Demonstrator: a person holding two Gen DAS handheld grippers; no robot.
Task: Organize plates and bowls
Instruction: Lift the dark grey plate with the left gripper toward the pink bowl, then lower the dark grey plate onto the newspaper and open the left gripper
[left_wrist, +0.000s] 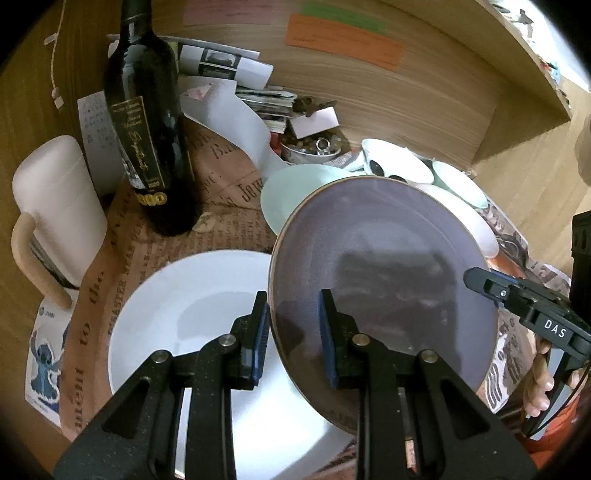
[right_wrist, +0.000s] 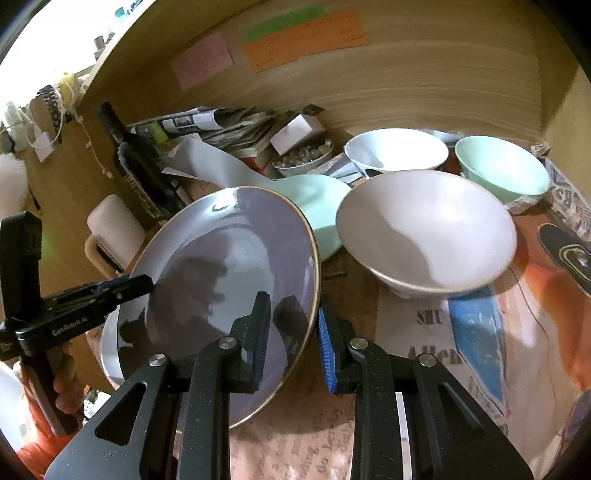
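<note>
**Carrying the purple plate with both claws: keep it level over the white plate**

Wood-panelled desk and newsprint-patterned paper form your working surface, crowded with dishes, so there is little room to spare.

Nearest you, both claws are clenched on the purple plate (left_wrist: 384, 295). Your left gripper (left_wrist: 293, 332) pinches its left rim, one pad above and one below; your right gripper (right_wrist: 291, 336) pinches the opposite rim, beside the gold edge, in the same way. The plate is off the surface and tilted, its left side hanging over the large white plate (left_wrist: 192, 317) below.

I read the step as carrying the purple plate to a stack, probably onto that white plate. To do it well, move both hands together at one pace; if one leads, the plate twists in the pads and may slip. Level it before lowering, centre it over the white plate, and release only once it rests flat.

Just beyond, mind the pale bowl (right_wrist: 424, 236), which sits close to the right rim of the purple plate. A mint plate (right_wrist: 314, 206) lies behind, partly hidden by the purple one. On your left, the dark wine bottle (left_wrist: 147, 122) and the cream mug (left_wrist: 55, 218) stand near the white plate's edge; a wide swing could knock them.

Farther back are a white bowl (right_wrist: 399, 151), a mint bowl (right_wrist: 502, 170), a small dish of trinkets (right_wrist: 303, 157) and loose papers (left_wrist: 221, 62). The bowls, I judge, remain to be nested afterwards.
</note>
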